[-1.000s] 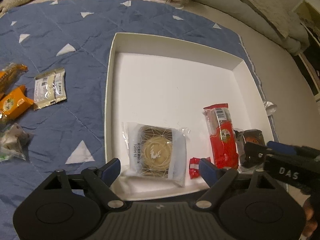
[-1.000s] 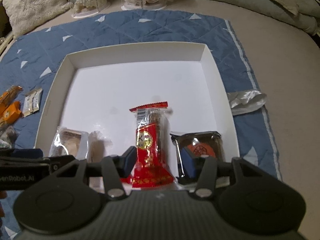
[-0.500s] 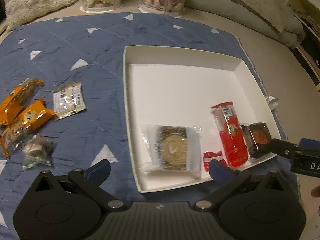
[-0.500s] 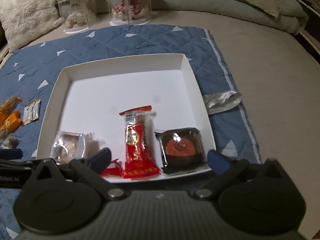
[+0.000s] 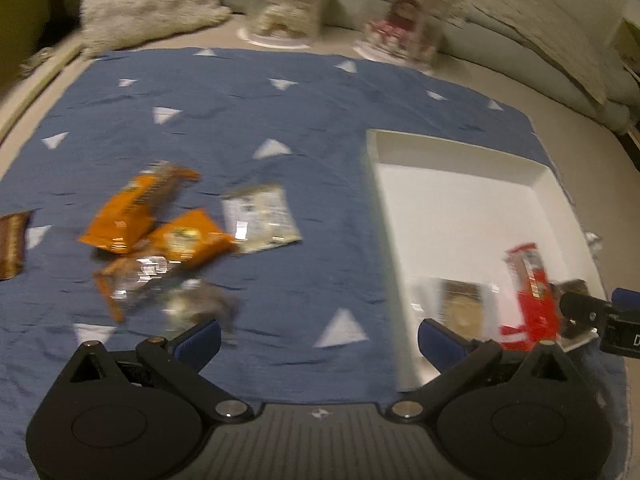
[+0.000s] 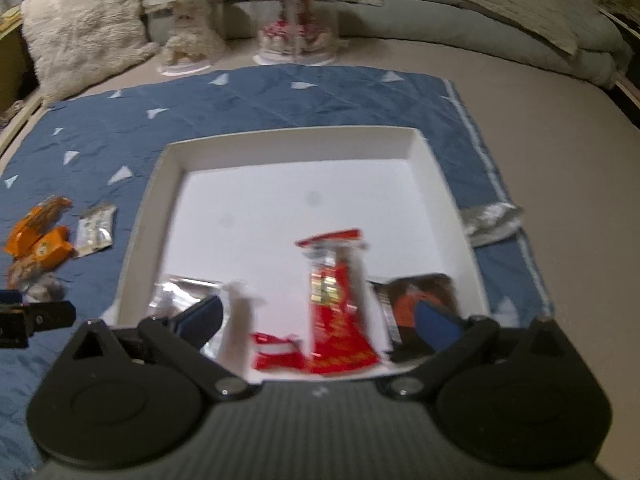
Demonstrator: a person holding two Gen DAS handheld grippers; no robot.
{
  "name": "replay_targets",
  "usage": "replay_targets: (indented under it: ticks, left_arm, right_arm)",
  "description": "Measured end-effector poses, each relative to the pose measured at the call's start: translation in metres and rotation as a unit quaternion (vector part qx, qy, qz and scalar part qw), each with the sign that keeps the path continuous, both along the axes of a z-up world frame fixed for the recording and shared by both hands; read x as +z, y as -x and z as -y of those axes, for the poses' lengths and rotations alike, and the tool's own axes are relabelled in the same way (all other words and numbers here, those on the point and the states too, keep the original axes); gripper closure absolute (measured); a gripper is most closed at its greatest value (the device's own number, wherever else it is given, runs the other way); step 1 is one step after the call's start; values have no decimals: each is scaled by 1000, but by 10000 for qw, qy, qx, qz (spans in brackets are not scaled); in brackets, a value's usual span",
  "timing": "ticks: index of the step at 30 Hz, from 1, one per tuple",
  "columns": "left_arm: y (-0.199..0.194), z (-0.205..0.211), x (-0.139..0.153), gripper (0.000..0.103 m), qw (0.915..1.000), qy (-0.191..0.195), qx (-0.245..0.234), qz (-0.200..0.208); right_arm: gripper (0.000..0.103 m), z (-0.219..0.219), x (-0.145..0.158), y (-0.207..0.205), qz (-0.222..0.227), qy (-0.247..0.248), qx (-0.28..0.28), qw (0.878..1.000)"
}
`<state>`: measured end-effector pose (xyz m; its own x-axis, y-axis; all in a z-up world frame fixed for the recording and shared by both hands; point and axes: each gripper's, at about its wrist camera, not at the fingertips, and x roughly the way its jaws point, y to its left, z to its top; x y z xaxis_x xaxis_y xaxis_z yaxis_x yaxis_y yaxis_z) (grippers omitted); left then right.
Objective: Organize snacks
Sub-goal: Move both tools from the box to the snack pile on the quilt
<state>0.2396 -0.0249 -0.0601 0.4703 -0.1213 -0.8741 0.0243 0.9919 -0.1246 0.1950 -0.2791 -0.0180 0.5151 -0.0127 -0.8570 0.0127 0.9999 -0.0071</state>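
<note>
L claw [image 5: 318, 330] hung w/ jaws wide apart, nothing between them, over the blue quilted mat w/ white triangles [image 5: 280, 120]; they'd just been opening. R claw [image 6: 318, 318] also stood wide apart & empty after just opening, low over the near edge of the shallow white cardboard tray [image 6: 436, 168].

Loose snacks left to sort lay ahead & left of the L claw: two orange foil packets [image 5: 132, 212], a pale silver sachet w/ printed label [image 5: 260, 218] just beside them, a clear-wrapped small snack [image 5: 192, 304] nearest, almost touching the left fingertip. Orange packets' long axes ran diagonally, near-left to far-right. L hand was plainly nearer that pile; R well apart from it.

In the tray, along its near wall: red-wrapped stick snack [image 6: 338, 300], long axis pointing away from the R claw, dark round cake in clear wrap [image 6: 416, 300] beside it, right. Judged next: L claw goes for the clear-wrapped one.
</note>
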Motion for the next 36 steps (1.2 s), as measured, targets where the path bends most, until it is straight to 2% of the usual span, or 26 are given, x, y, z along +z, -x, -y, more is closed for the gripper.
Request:
replay_targets:
  ticks: [9, 17, 21, 25, 28, 31, 32, 36]
  left_arm:
    - [7, -72, 7, 0, 9983, -170, 543, 160]
    - [8, -119, 8, 0, 9941, -193, 1045, 214]
    - [2, -135, 3, 0, 9919, -311, 1210, 209]
    - [-7, -141, -1, 0, 9928, -385, 1113, 203]
    - [-15, -142, -2, 1, 9933, -215, 1111, 215]
    - [-21, -142, -5, 8, 9931, 66, 1171, 95]
    - [-23, -141, -6, 12, 9929, 126, 1182, 43]
    - [-30, -138, -12, 28, 9927, 82, 1205, -63]
  right_arm:
    - [0, -74, -7, -16, -25, -48, 684, 9976]
    - [0, -145, -12, -26, -59, -182, 1256, 9919]
    - [0, -174, -17, -31, -133, -389, 1355, 9899]
    - [0, -198, -25, -37, -214, -562, 1353, 9890]
    - [1, -208, -31, -44, -342, -821, 1227, 9885]
    - [12, -213, -38, -54, -576, -1344, 1079, 9833]
    - [18, -215, -42, -58, -629, -1609, 1234, 9772]
    - [29, -224, -58, -69, -876, -1827, 1139, 9726]
